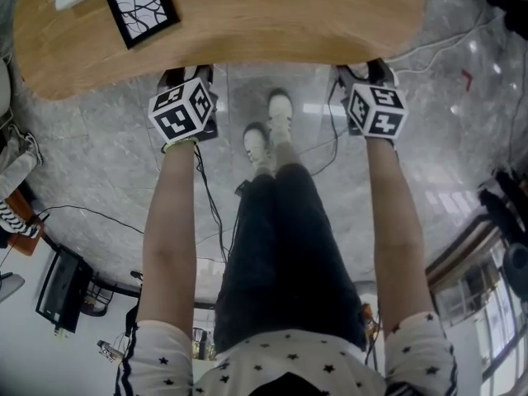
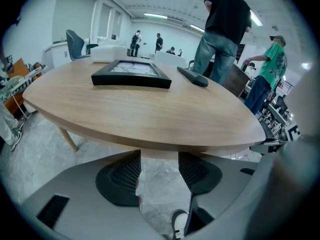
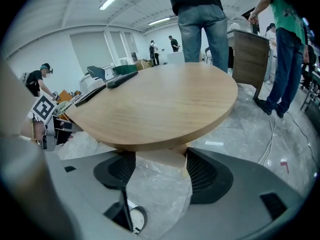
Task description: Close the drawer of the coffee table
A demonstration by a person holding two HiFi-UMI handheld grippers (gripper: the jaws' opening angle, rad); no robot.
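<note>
The left hand-held gripper point(image 2: 159, 171) has its jaws spread, with nothing pinched between the pads. The right hand-held gripper point(image 3: 156, 170) is spread in the same way. Both point at the near edge of the wooden counter point(image 1: 272, 15). Just ahead of the right jaws, the pale front of the drawer point(image 3: 167, 157) sits tucked under the top. Farther beyond the left one lie a black picture frame point(image 2: 131, 74) and a remote point(image 2: 192, 77).

Wooden coffee table point(image 1: 289, 15) carries a black-framed picture point(image 1: 141, 7) and remote point(image 2: 192, 77).

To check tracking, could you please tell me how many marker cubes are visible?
2: one black-and-white marker cube on the left claw, another on the right claw.
</note>
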